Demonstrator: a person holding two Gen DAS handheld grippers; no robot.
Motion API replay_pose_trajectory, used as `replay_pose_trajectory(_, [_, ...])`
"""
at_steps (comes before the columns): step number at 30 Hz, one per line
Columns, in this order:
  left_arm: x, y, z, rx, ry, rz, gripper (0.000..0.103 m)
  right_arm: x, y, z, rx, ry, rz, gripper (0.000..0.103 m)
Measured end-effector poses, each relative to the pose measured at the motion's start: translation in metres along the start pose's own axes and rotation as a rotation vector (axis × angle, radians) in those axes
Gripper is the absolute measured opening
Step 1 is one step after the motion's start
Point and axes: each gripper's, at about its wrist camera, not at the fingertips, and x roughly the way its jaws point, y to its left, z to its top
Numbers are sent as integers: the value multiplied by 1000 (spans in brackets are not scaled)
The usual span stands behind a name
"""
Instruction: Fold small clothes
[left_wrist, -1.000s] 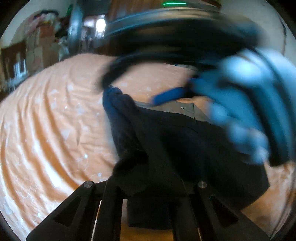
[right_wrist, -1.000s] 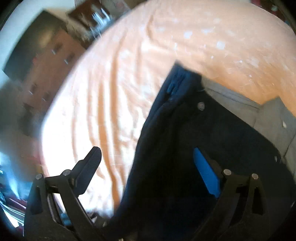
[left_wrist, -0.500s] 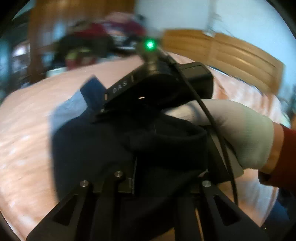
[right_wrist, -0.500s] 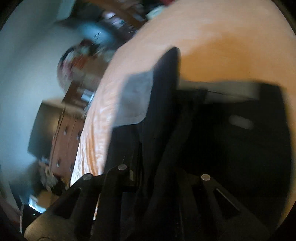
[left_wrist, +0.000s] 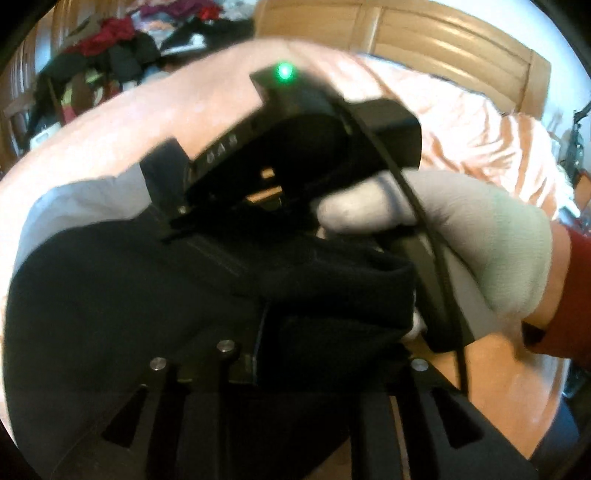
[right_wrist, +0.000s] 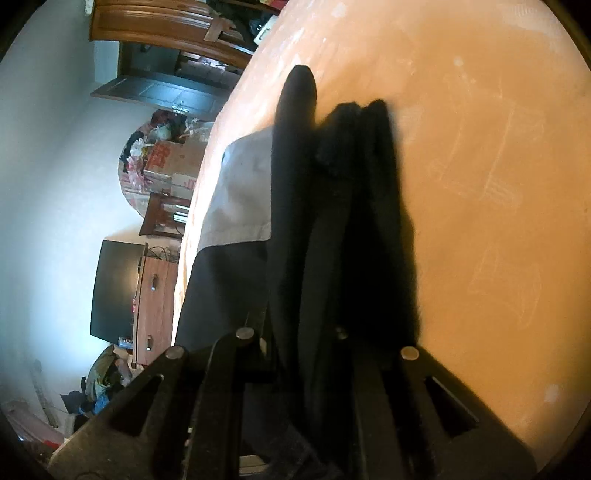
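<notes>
A dark navy garment (left_wrist: 129, 295) with a grey inner panel (left_wrist: 85, 199) lies partly lifted off the orange bed sheet (left_wrist: 461, 118). My left gripper (left_wrist: 303, 354) is shut on a bunched fold of it at the bottom of the left wrist view. Just ahead, a white-gloved hand (left_wrist: 480, 251) holds the other gripper's black housing (left_wrist: 306, 147), which shows a green light. In the right wrist view my right gripper (right_wrist: 306, 332) is shut on the garment (right_wrist: 332, 221), which runs forward in folds over the sheet (right_wrist: 480, 184). Fabric covers both sets of fingertips.
A wooden headboard (left_wrist: 424, 33) stands behind the bed, and a pile of clothes (left_wrist: 110, 48) lies at the far left. Beyond the bed's edge are a dresser (right_wrist: 155, 295), a dark screen (right_wrist: 114, 288), a cardboard box (right_wrist: 173, 162) and a door (right_wrist: 166, 92).
The right gripper was open over the garment a second ago and has since shut on it. Both views have swung round, and the two grippers now sit close together with the fabric gathered between them.
</notes>
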Motion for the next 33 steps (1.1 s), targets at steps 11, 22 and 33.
replay_pose_trajectory(11, [-114,-1,-46,-6,-96,-4,36,-38,23,-59,-25,123,-4,61])
replay_pose_trajectory(22, [-202,91,-115,-330,-185,184,45,-64,11,-118,-11,26,-70,2])
replay_pose_trajectory(33, [-89,94,-114,-127,37,204,51,-61,-12,-117,-18,-7,-67,0])
